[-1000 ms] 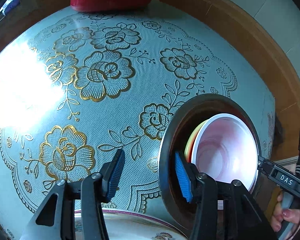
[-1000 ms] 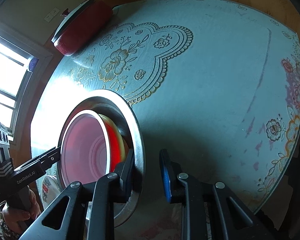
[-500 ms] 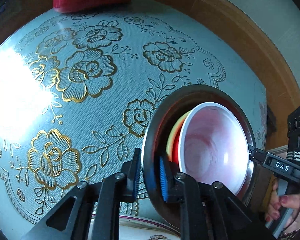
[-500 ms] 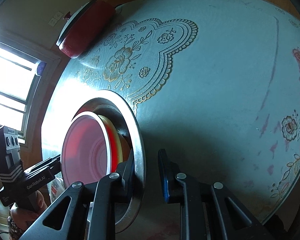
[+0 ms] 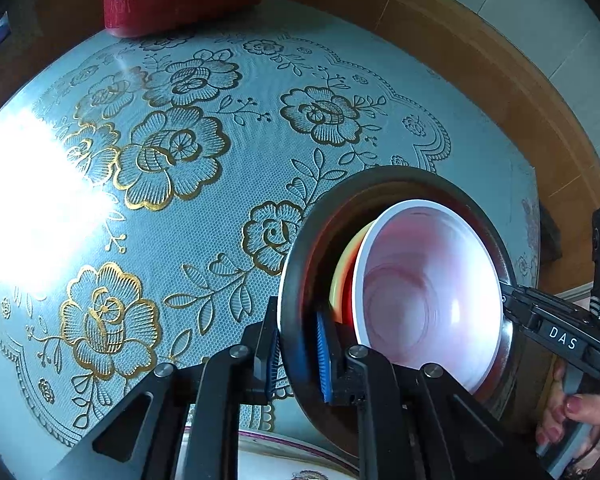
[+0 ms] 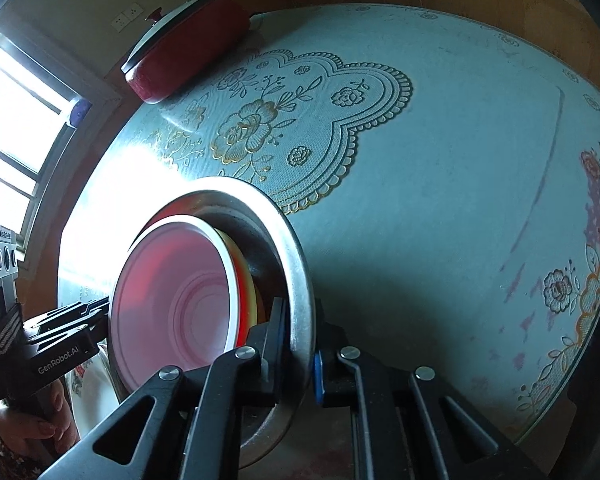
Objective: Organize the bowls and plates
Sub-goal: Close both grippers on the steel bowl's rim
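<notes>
Both tongs clamp the same stack at this moment. The left tongs (image 5: pixel 298 354) pinch one side of the rim of the metal basin (image 5: pixel 300 280), and the right tongs (image 6: pixel 300 354) pinch the opposite side (image 6: pixel 300 280), so the basin is held up on edge between them, tilted steeply above the worktop (image 5: pixel 180 200) rather than resting flat on it. Nested inside it sit a white-rimmed pink bowl (image 5: pixel 428 292) and, behind that, a yellow bowl (image 5: pixel 342 268) with a red one just showing at its edge. So the gathering of bowls into one nest looks done, as far as can be judged. What seems left is to carry the nest to its place and set it down. A patterned plate (image 5: pixel 284 460) lies below the left tongs near the worktop's near edge, outside the stack; it probably remains to be sorted. A red lidded pot (image 6: pixel 180 52) stands at the far side, well apart from the stack
</notes>
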Demonstrator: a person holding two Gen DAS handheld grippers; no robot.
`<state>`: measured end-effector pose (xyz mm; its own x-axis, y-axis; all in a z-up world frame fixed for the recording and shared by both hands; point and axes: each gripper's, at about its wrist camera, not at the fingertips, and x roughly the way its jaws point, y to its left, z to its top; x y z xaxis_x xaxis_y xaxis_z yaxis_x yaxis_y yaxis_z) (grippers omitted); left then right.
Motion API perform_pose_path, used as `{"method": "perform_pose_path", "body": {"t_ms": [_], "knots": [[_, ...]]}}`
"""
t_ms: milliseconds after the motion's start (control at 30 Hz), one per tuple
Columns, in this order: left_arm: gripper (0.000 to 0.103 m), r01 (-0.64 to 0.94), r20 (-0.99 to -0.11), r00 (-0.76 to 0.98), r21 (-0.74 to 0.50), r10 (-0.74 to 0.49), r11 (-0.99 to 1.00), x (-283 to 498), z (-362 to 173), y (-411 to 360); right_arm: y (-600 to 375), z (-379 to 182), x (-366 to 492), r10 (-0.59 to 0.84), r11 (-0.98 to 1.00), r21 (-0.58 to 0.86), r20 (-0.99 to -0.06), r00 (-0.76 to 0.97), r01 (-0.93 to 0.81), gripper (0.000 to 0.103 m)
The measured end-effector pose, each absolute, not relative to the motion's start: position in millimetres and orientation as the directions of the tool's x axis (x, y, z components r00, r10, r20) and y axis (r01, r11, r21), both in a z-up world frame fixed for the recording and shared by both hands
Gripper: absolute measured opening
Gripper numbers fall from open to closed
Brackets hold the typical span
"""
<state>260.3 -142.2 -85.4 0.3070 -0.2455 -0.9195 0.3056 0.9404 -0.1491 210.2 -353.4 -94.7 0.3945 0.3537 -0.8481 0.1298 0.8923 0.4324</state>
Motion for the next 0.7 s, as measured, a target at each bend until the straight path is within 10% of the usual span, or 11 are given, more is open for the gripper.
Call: {"method": "perform_pose_path", "body": {"t_ms": [700], "knots": [[0.015, 0.301, -0.914, 0.337, -0.124, -0.227, 0.945, 256.6, -83.2, -142.8, -347.8, -91.9, 215.1, 0.345, 0.928, 0.372, -0.852, 0.393, -0.009, 0.012]]}}
